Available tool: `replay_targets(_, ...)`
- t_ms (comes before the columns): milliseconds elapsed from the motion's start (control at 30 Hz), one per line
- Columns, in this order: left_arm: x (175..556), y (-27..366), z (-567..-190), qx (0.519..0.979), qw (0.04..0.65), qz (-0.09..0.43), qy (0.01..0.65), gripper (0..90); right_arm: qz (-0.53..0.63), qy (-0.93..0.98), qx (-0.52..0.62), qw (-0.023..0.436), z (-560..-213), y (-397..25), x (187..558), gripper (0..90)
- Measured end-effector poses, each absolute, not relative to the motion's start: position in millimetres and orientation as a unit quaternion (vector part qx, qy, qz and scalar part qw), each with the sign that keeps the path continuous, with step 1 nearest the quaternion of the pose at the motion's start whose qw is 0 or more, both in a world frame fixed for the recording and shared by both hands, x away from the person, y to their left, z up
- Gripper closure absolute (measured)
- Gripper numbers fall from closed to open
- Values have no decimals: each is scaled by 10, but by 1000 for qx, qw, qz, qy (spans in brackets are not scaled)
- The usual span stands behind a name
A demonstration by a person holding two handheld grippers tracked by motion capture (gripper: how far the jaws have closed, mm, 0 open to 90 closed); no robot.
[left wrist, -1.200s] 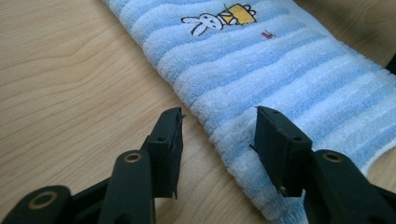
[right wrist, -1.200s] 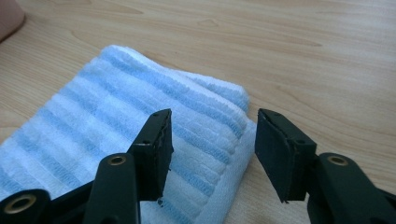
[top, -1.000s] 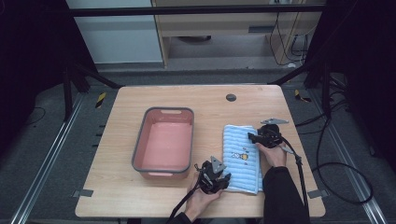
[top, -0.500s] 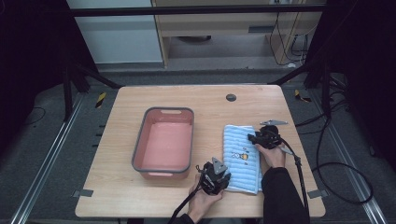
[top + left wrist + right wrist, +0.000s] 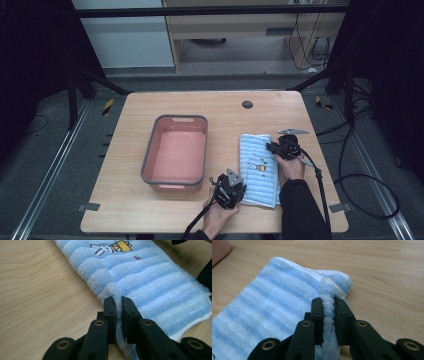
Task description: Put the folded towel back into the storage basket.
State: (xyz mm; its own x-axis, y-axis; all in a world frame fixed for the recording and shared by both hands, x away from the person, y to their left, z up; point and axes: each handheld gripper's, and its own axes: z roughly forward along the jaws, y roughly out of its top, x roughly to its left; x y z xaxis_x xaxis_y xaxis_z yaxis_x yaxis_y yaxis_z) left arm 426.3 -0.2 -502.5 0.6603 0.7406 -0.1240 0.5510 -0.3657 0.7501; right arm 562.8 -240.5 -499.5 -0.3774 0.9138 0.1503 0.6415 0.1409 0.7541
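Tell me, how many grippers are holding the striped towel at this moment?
2. The left gripper pinches the blue striped towel at its near left edge, beside the pink tub. The right gripper pinches a fold at its far right edge.

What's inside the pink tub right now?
The pink tub looks empty: bare pink floor. The strip just inside its near wall is hidden. The towel lies beside it on the table.
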Motion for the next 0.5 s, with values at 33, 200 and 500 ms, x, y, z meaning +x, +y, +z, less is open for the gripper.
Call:
replay_targets(33,4263,-2,-5025,818,402,118,395,844,386,734,529,176,-4995,-2405,5628,794)
replay_targets(200,4260,33,-4989,813,413,108,396,853,399,732,520,187,-4878,-2396,5574,798)
replay_targets(500,4189,141,-4734,806,437,109,383,856,421,725,506,201,-4606,-2361,5453,799)
